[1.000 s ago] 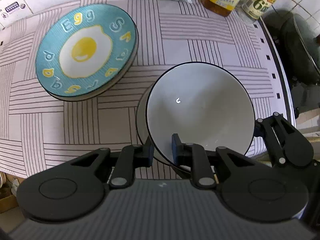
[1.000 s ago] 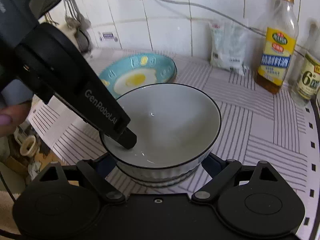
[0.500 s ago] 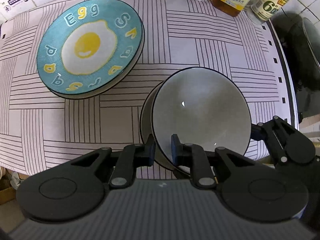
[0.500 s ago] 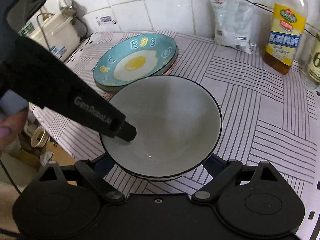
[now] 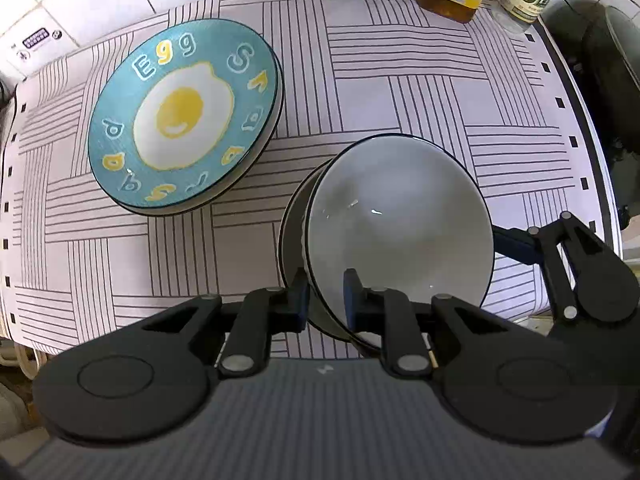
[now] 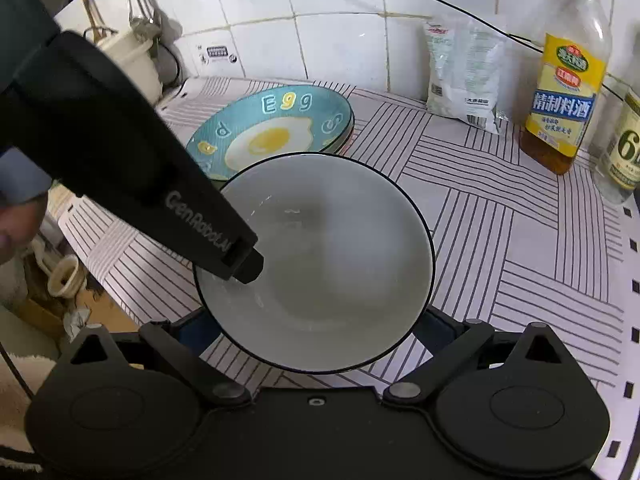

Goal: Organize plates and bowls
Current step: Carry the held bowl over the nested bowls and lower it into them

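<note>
- Against the earlier frames, the white black-rimmed ceramic bowl (image 5: pixel 400 224) sits higher and more tilted, clear of the striped tablecloth (image 5: pixel 400 92).
- Left gripper (image 5: pixel 326 300) is clamped on the bowl's near rim, one finger inside, one outside.
- Right gripper (image 6: pixel 316 320) has its fingers spread wide either side of the bowl; contact is hidden, possibly none.
- Teal egg-patterned plates (image 5: pixel 180 120), stacked, lie beside the bowl.
- At the tiled wall: a yellow-labelled oil bottle (image 6: pixel 568 80), a white packet (image 6: pixel 464 72).

Left gripper (image 5: pixel 326 296) fingers pinched nearly together; right gripper (image 6: pixel 316 334) fingers spread wide.
</note>
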Demonstrator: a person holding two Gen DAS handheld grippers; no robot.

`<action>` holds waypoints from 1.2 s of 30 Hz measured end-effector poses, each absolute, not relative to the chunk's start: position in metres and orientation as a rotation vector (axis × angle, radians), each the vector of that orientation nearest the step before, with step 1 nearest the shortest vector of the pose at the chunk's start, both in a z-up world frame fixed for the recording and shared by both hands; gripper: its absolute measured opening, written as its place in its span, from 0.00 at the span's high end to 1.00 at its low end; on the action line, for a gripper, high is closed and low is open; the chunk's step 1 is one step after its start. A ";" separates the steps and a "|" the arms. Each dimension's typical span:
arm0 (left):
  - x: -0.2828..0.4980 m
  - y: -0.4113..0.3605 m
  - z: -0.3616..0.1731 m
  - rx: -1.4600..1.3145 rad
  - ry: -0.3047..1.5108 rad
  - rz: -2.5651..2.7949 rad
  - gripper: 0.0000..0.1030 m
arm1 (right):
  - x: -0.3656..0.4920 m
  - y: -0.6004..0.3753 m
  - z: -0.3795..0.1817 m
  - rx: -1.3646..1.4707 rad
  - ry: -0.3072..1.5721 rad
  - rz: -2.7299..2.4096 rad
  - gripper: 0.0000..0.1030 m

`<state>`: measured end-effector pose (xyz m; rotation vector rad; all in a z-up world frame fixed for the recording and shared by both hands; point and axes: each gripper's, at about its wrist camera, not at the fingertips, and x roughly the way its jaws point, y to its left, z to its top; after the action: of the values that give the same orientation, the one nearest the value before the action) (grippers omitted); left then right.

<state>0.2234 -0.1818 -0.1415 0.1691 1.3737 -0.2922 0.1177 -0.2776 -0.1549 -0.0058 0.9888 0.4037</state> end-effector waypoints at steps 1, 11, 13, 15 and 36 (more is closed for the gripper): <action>0.223 -0.182 -0.141 0.173 1.372 -0.293 0.84 | 0.117 -0.279 -0.155 0.001 0.988 0.401 0.02; 0.215 -0.177 -0.130 0.154 1.355 -0.300 0.81 | 0.115 -0.276 -0.154 0.000 0.988 0.380 0.02; 0.213 -0.175 -0.126 0.146 1.349 -0.299 0.80 | 0.114 -0.274 -0.153 -0.009 0.984 0.382 0.02; 0.211 -0.167 -0.123 0.090 1.353 -0.293 0.80 | 0.114 -0.272 -0.153 -0.015 0.987 0.388 0.02; 0.187 -0.150 -0.114 0.080 1.147 -0.277 0.93 | 0.084 -0.269 -0.134 -0.067 0.845 0.335 0.10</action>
<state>0.1872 -0.1504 -0.1139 0.0796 1.1475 -0.2771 0.0840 -0.2686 -0.1340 -0.0672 0.8453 0.3354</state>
